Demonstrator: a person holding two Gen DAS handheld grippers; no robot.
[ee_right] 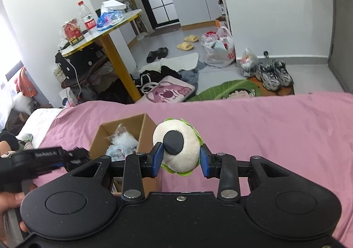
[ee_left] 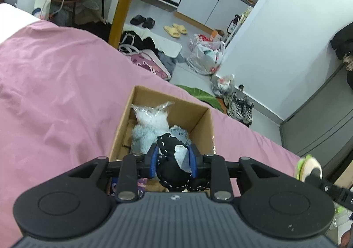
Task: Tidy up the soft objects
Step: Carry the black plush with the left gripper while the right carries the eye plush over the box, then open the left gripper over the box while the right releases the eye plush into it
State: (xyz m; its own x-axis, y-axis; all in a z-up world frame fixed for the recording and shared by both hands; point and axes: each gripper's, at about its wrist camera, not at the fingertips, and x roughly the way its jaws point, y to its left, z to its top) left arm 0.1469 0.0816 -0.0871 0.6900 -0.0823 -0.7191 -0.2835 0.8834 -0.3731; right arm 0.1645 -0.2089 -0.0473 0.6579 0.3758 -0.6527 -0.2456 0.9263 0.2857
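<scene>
Hovering over the cardboard box, the left gripper clamps a black stitched toy, its side lettering perhaps unreadable, while the right gripper pinches a cream plush.

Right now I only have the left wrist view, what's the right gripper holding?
Observer: The right gripper is shut on a cream plush with a black spot and green trim.
Operator: Is it over the box yet?
Observer: No. It hangs over the pink sheet, to the right of the box.
Operator: How does my left gripper look from there?
Observer: The left gripper comes in from the left at the box's near edge; its tip is blurred.
Operator: Anything left of the box?
Observer: A dark-haired doll lies at the far left.
</scene>
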